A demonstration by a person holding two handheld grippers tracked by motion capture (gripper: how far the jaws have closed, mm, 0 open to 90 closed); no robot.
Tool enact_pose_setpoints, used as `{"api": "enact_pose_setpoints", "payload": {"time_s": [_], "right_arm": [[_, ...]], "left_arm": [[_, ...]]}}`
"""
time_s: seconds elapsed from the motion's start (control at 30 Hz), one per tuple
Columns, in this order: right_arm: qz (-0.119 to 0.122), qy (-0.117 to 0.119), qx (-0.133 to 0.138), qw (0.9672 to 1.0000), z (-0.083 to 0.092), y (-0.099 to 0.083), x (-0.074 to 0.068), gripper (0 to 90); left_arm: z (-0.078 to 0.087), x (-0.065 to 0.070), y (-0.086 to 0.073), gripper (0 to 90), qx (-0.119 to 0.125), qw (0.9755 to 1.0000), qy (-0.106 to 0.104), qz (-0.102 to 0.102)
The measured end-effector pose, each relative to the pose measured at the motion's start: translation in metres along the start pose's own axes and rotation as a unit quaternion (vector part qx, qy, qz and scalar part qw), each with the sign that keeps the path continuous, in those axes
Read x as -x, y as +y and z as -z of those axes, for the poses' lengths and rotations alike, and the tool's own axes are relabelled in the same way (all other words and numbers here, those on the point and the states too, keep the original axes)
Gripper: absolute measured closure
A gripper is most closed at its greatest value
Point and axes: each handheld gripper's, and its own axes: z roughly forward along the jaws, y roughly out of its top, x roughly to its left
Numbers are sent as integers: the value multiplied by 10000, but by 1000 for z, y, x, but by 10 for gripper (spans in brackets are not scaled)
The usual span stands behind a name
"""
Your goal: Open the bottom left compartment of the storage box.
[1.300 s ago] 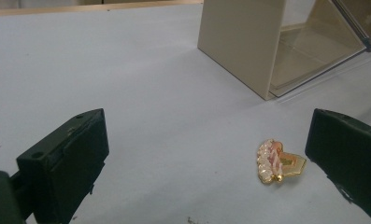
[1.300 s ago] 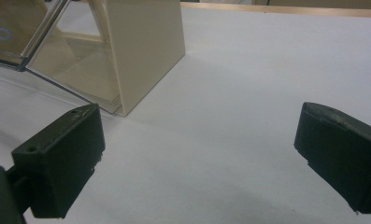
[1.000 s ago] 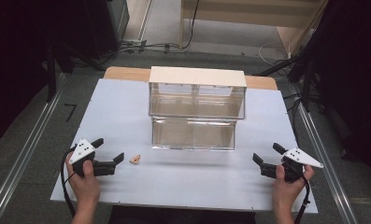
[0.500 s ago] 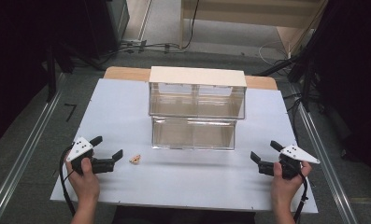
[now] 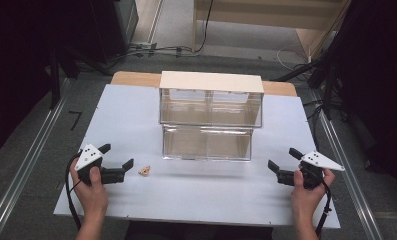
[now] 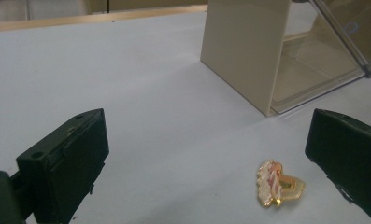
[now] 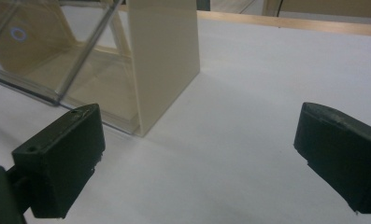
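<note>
on the white bench (image 5: pixel 196 195), just ahead of the left claw (image 5: pixel 117 161), lies a small gold-and-pink pin (image 5: pixel 144 170), between its spread jaws in the left gripper view (image 6: pixel 277 182), likely lined up for a pick. right claw (image 5: pixel 281 164) waits spread and empty, well apart. clear drawer cabinet (image 5: pixel 210 117) sits mid-bench with its lower drawer (image 5: pixel 207 144) pulled out, probably to receive the pin.

Both tongs are black, each topped with a pale three-cornered plate dotted with small dark marks. The left tongs (image 5: pixel 117 156) and the right tongs (image 5: pixel 282 158) trail black cables. Their blocky matte jaws show small screw holes.
</note>
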Motion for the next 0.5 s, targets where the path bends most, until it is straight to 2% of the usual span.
{"api": "enact_pose_setpoints", "payload": {"time_s": [0.1, 0.17, 0.2, 0.3, 0.5], "right_arm": [[-35, 155, 53, 9999, 2, 13, -4, 3], [27, 228, 83, 9997, 2, 24, -8, 5], [27, 228, 83, 9997, 2, 24, -8, 5], [267, 213, 72, 9994, -1, 39, -16, 7], [421, 406, 43, 9983, -8, 57, -24, 17]], "left_arm": [[-1, 1, 6, 0, 9, 10000, -36, 2], [-2, 4, 13, 0, 34, 10000, -91, -13], [-2, 4, 15, 0, 36, 9999, -116, -19], [-4, 7, 25, 0, 68, 9998, -174, -67], [-10, 9, 48, 0, 164, 9993, -314, -88]]}}
